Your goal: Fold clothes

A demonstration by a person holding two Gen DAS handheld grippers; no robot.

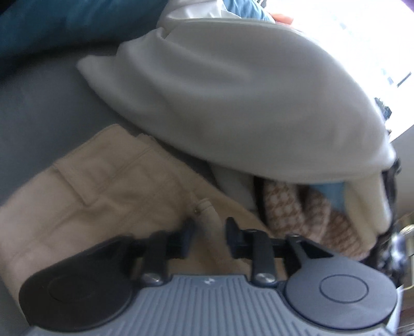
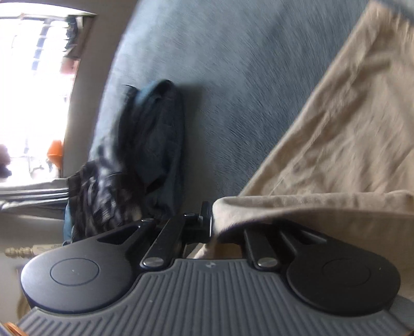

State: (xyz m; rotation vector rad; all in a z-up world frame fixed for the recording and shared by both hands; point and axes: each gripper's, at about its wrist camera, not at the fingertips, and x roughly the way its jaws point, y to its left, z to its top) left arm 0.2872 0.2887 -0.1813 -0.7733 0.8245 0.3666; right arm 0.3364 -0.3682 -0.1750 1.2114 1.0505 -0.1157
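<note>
Left wrist view: the left gripper [image 1: 208,230] hangs over the beige trousers [image 1: 103,186], its 2 jaws apart with a belt loop or tab of the cloth lying in the gap, not pressed by either pad. The trousers lie flat on a grey-blue sofa surface [image 1: 38,108], pocket flap and seams showing. Just beyond them a large pale grey cushion [image 1: 233,103] overlaps a heap of clothes, hiding most of it; a houndstooth-patterned garment [image 1: 297,206] and a cream garment [image 1: 367,201] stick out under its lower edge. Farther off lies a teal cloth [image 1: 64,23], and a bright window [image 1: 362,38] fills the far right.

Right wrist view: the right gripper [image 2: 211,219] has its 2 jaws nearly together, clamped on an edge of the beige trousers, whose cloth drapes over the right finger and hides it. The trousers stretch away up the right side. To the left, a dark bundle of clothes [image 2: 155,142] rests on the sofa, with a black-and-white checked piece [image 2: 98,196] at its near end. A window [image 2: 38,90] lies beyond. Both views are motion-blurred.
</note>
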